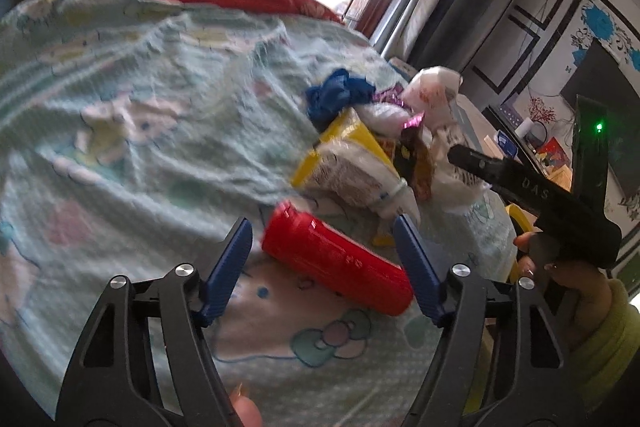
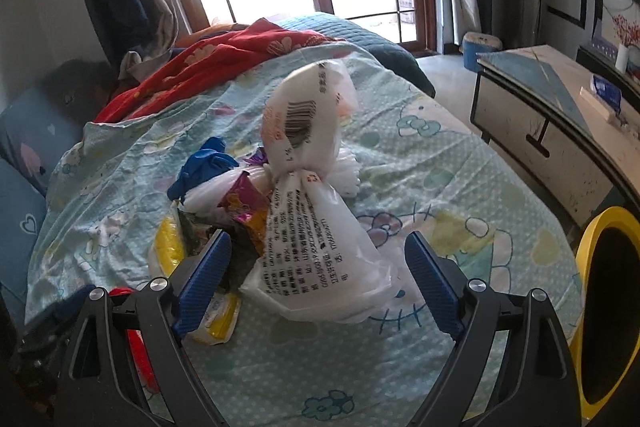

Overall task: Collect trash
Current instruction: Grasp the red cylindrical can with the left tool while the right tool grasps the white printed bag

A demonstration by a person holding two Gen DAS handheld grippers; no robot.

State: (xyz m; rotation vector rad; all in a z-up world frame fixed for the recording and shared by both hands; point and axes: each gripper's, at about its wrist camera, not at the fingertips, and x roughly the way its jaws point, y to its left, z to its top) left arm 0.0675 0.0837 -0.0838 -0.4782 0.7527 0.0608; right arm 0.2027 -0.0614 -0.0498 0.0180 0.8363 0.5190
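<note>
Setting: bedroom with a bright window at the top of both views; a bed (image 1: 140, 99) fills the frame under a pale cartoon-print sheet, a red quilt (image 2: 208, 67) bunched toward the upper left.
Trash pile: wrappers heaped mid-bed, right of centre in the left wrist view, so both hands can work one spot; it includes a blue crumpled bag (image 2: 204, 167), a yellow packet (image 1: 344, 163) and a purple foil wrapper (image 2: 244, 203).
Red cylinder: a red tube-like container (image 1: 336, 259) lies on its side, apart from the heap, low centre of the left wrist view.
Left tongs (image 1: 324, 255): moderately open, blue pads either side of the red container without pressing it; nothing held, probably lined up for a grasp.
Right tongs (image 2: 320, 259): wide open and empty, straddling the lower end of a knotted white plastic bag (image 2: 316, 195) that stands tall in the heap.
Bin: a yellow-rimmed dark opening (image 2: 612, 291) sits at the right edge beside the bed, likely the destination.
Person: a hand (image 1: 568, 291) in a yellow-green sleeve grips the right tool's handle.
</note>
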